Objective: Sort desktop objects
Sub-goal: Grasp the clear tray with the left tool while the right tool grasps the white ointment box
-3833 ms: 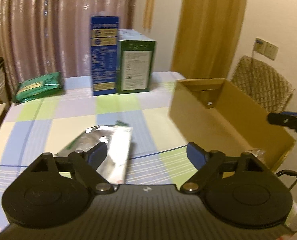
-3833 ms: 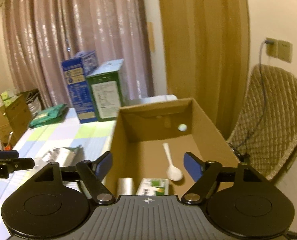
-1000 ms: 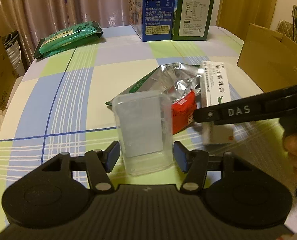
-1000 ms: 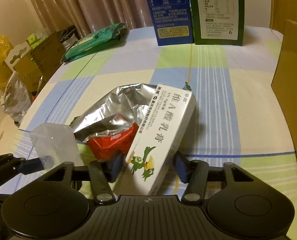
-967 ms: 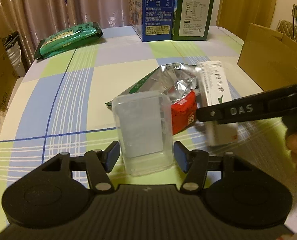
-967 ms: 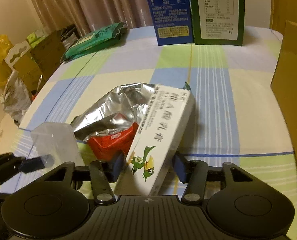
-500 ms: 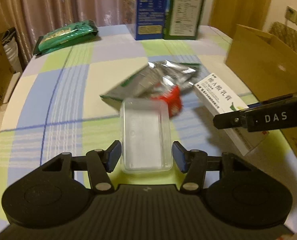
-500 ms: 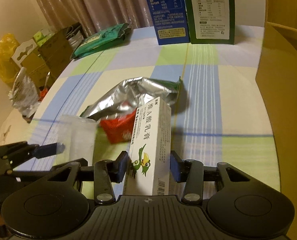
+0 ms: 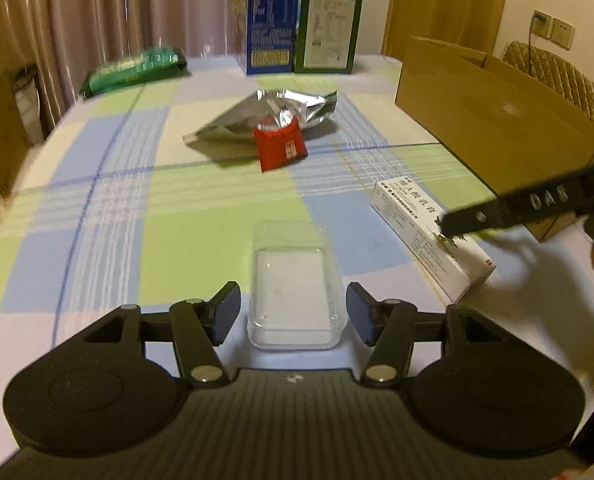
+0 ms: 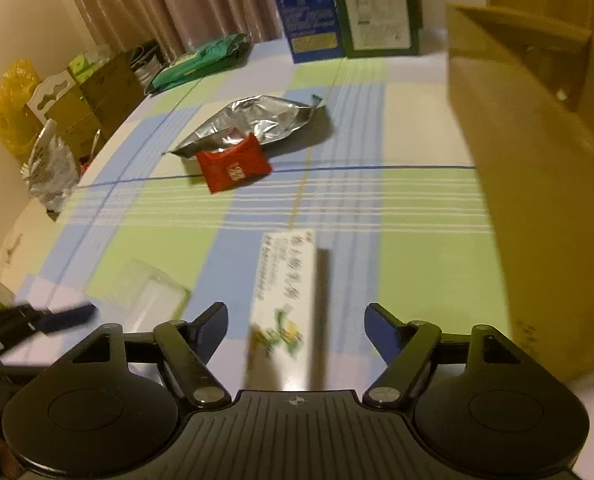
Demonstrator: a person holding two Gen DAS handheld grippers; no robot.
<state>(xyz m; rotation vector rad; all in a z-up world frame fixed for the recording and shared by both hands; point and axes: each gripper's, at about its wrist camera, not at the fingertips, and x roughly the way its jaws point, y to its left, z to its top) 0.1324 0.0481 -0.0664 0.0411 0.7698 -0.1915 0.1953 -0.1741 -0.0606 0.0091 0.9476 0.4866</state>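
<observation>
A clear plastic box [image 9: 295,284] lies flat on the checked tablecloth between the open fingers of my left gripper [image 9: 293,316], with a gap on each side. It also shows in the right wrist view [image 10: 149,296]. A white medicine carton [image 10: 285,304] lies on the cloth between the wide-open fingers of my right gripper [image 10: 295,330], untouched by either finger. The carton shows in the left wrist view [image 9: 431,238] under the right gripper's finger [image 9: 529,206]. A red packet [image 9: 280,148] and a silver foil bag [image 9: 265,120] lie mid-table.
An open cardboard box [image 9: 493,116] stands at the table's right edge, close beside my right gripper [image 10: 537,168]. A blue carton [image 9: 271,20], a green carton [image 9: 329,32] and a green pouch [image 9: 135,68] sit at the far end. Cardboard boxes and bags [image 10: 57,112] stand left of the table.
Both grippers have opened and let go: the clear box and the white carton now lie on the cloth. Both grippers have drawn back toward the near edge, away from the foil bag.
</observation>
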